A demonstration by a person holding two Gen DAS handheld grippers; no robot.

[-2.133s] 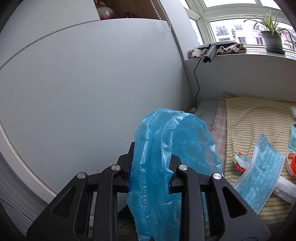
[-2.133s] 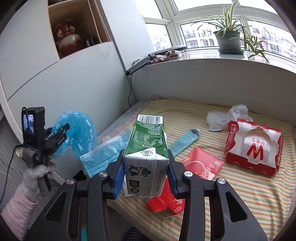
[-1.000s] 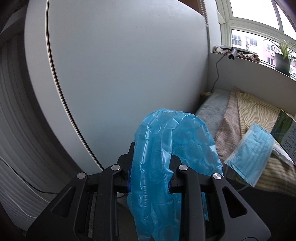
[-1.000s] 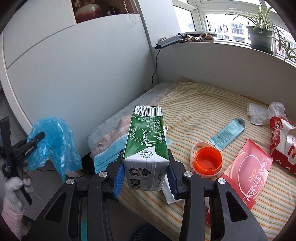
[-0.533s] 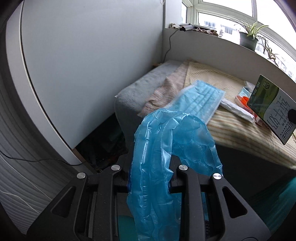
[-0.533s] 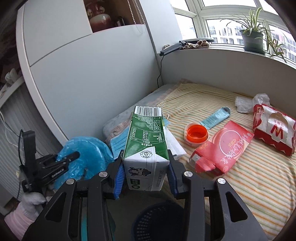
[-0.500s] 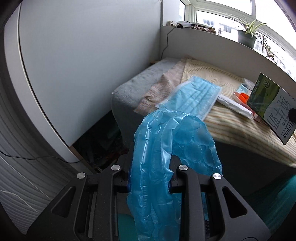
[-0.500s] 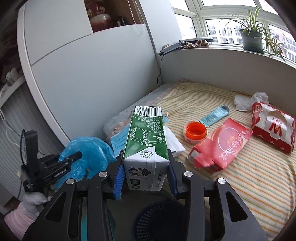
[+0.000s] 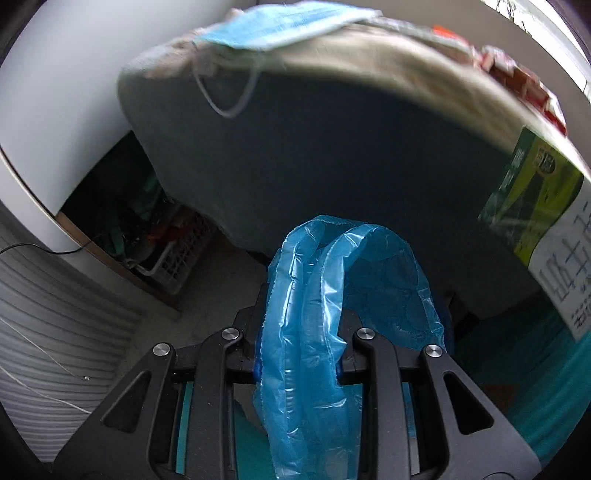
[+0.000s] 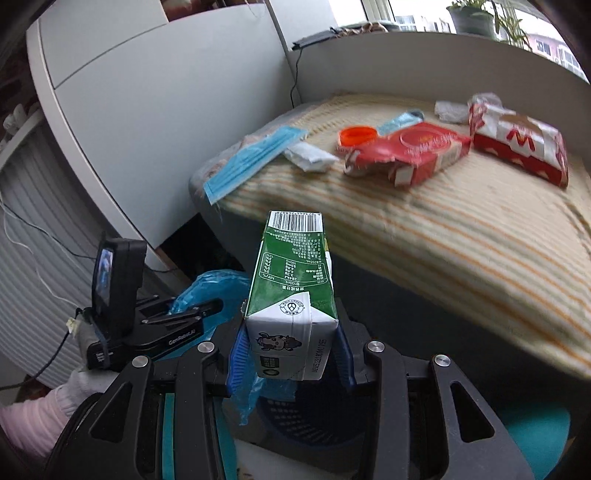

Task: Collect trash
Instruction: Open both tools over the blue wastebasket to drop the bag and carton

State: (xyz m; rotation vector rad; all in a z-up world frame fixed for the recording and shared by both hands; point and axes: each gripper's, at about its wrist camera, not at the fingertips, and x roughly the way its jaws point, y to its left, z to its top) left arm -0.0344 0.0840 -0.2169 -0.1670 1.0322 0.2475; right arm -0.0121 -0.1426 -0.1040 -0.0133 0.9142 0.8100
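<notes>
Bed (image 9: 332,155) higher than before, both grippers lower.

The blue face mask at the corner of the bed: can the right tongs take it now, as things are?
Probably not. The right tongs are shut on the green milk carton, so nothing else fits between them. The blue face mask lies uncovered on the bed, its end over the edge; the carton must go first.

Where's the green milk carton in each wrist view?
Left wrist: the milk carton sits at the right edge, tilted, partly cut off by the frame.
Right wrist: the carton is at centre, clamped between the right gripper jaws.
Shared landmark: the blue face mask hanging over the bed's corner.
</notes>
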